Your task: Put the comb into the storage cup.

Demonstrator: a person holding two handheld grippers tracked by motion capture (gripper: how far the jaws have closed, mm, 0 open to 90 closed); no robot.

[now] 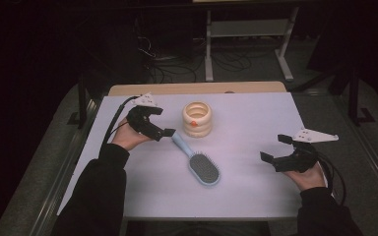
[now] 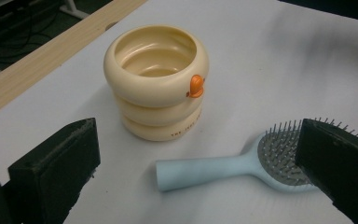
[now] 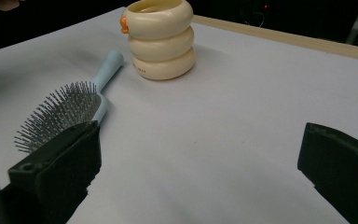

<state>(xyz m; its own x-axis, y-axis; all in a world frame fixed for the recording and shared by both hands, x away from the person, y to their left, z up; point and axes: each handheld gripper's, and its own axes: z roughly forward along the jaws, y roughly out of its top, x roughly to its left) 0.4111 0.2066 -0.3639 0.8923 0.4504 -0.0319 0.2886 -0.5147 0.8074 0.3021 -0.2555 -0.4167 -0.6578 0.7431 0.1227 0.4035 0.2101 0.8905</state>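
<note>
While the pale blue plastic hairbrush (image 1: pixel 198 161) is lying flat on the white table (image 1: pixel 256 123), bristles up, nothing is yet being gripped. The left gripper (image 1: pixel 167 132) is hovering at the tip of the brush handle with its jaws spread wide. The right gripper (image 1: pixel 275 149) is waiting well apart at the right, jaws likewise released. The cream ringed plastic cup with an orange knob (image 1: pixel 197 119) is standing upright just beyond the handle and appears empty, though its bottom is only partly showing. Judged so, the work is sitting at its start: grasping the brush and, probably, placing it in the cup remain.
</note>
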